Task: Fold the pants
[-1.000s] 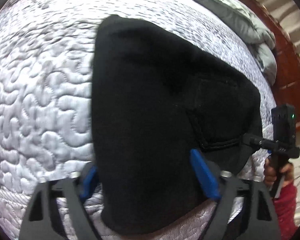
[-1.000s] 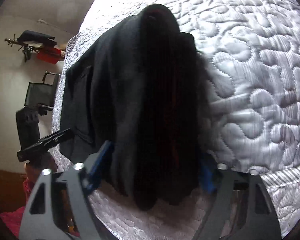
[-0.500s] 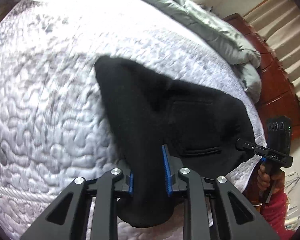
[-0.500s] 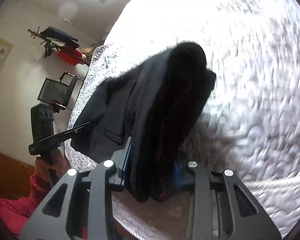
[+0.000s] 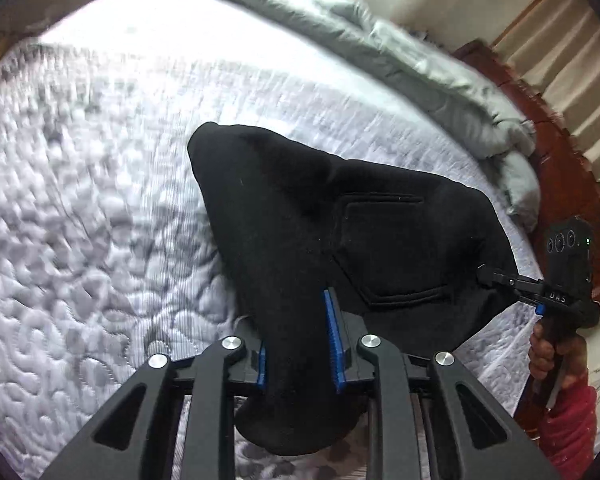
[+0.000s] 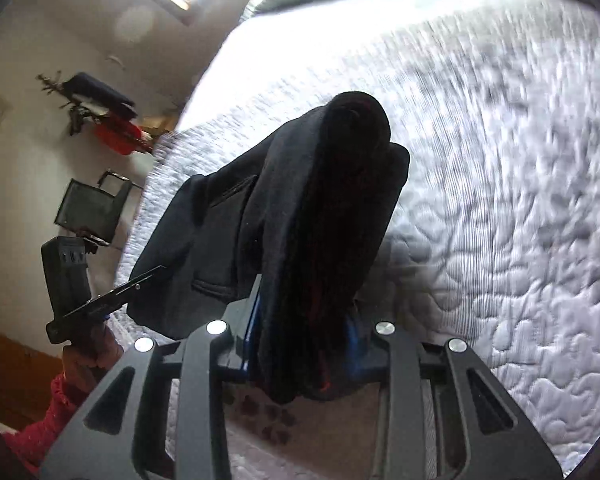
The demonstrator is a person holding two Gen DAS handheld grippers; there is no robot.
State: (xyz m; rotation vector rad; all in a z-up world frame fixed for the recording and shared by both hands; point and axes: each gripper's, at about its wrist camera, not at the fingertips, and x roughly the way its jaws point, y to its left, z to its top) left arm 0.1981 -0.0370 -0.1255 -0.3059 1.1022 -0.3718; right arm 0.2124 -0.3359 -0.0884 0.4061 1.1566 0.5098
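Left wrist view: left gripper (image 5: 300, 344) and right gripper (image 6: 300, 336) both clamp bunched black pants (image 5: 340, 232) above bed (image 5: 80, 200), folding barely started.

Left tongs (image 5: 300, 344): matte black struts with triangular cutouts, silver screws, ribbed blue pads (image 5: 331, 332). Right tongs (image 6: 304, 332) look the same; their black body carries white "DAS" lettering and a green light. Red sleeve (image 5: 572, 424), bare-skinned hand (image 5: 548, 352).

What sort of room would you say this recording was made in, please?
Most likely a bedroom: the black pants lie on a quilted mattress, with a grey duvet bunched against a wooden headboard.
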